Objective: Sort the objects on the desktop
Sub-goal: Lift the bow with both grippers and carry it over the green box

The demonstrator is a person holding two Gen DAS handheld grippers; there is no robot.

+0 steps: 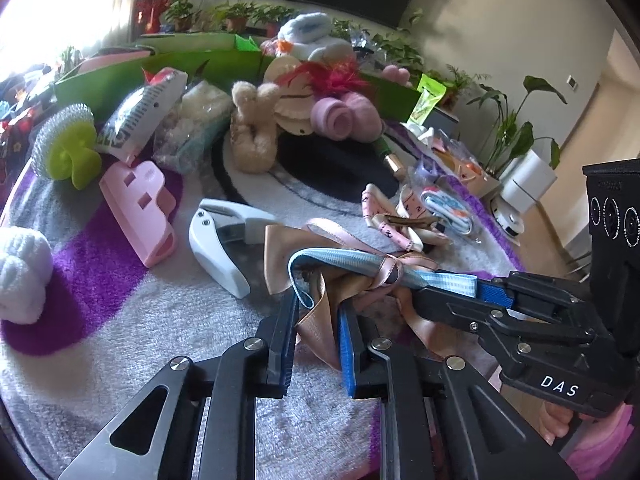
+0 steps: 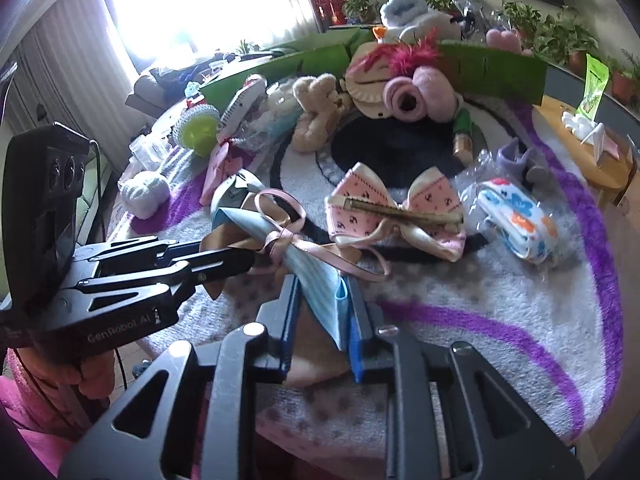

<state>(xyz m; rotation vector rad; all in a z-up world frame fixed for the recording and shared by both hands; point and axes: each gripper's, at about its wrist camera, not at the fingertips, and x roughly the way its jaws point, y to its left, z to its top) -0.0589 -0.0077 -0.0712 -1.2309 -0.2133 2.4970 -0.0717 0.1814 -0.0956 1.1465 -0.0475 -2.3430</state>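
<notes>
Across the fluffy purple-and-white mat (image 1: 120, 320), reading from the left, lie a white knitted ball (image 1: 20, 272), a pink plastic clip (image 1: 140, 212) and a white hole punch (image 1: 224, 244), all apart from the work in the middle. At that middle is the ribbon bow (image 1: 344, 276), blue and tan with a thin pink tie, lifted just off the mat and shared between both tools. The left gripper (image 1: 316, 320) is closed to a narrow gap on a tan loop; the right gripper (image 2: 324, 312) pinches the striped blue tail (its jaws are nearly together on the fabric). Further right rest a pink printed bow (image 2: 396, 212) and a bagged patterned roll (image 2: 520, 220).

The step in hand looks like carrying the bow to its group, likely beside the pink printed bow. To do it well, both tools should travel together so that the knot is not pulled apart; one should let go only once the other bears the bow, and the hanging tails must clear the hole punch.
</notes>
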